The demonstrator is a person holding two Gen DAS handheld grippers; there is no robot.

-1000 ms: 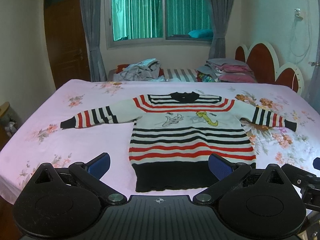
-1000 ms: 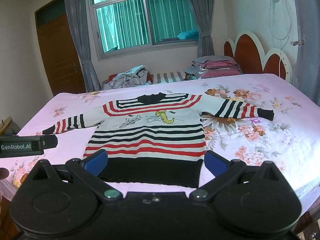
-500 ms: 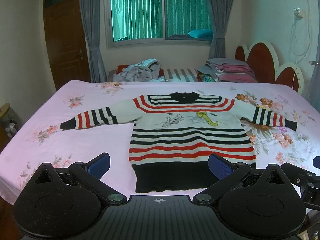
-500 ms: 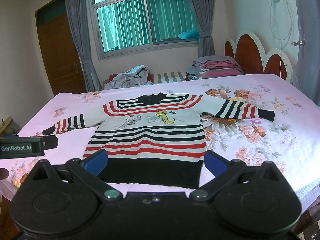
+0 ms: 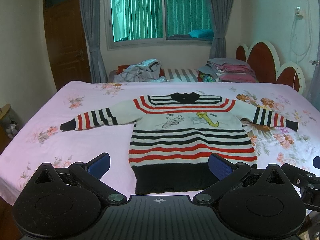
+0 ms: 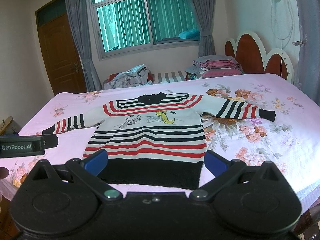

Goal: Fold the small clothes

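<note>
A small striped sweater [image 5: 190,138] in white, black and red lies flat on the pink floral bed [image 5: 84,140], sleeves spread out, black hem nearest me. It also fills the middle of the right wrist view, sweater [image 6: 148,138]. My left gripper [image 5: 159,165] hovers open over the near bed edge, its blue pads apart, above the hem. My right gripper [image 6: 155,163] is open too, wide over the black hem, touching nothing. The left gripper's body [image 6: 22,147] shows at the left edge of the right wrist view.
A heap of loose clothes [image 5: 140,70] and a stack of folded ones [image 5: 228,71] sit beyond the far side of the bed. The red and white headboard [image 5: 268,60] stands on the right. A wooden door [image 5: 66,42] is at the far left.
Hardly anything differs: both open grippers have drifted very slightly, and the sweater lies as before.
</note>
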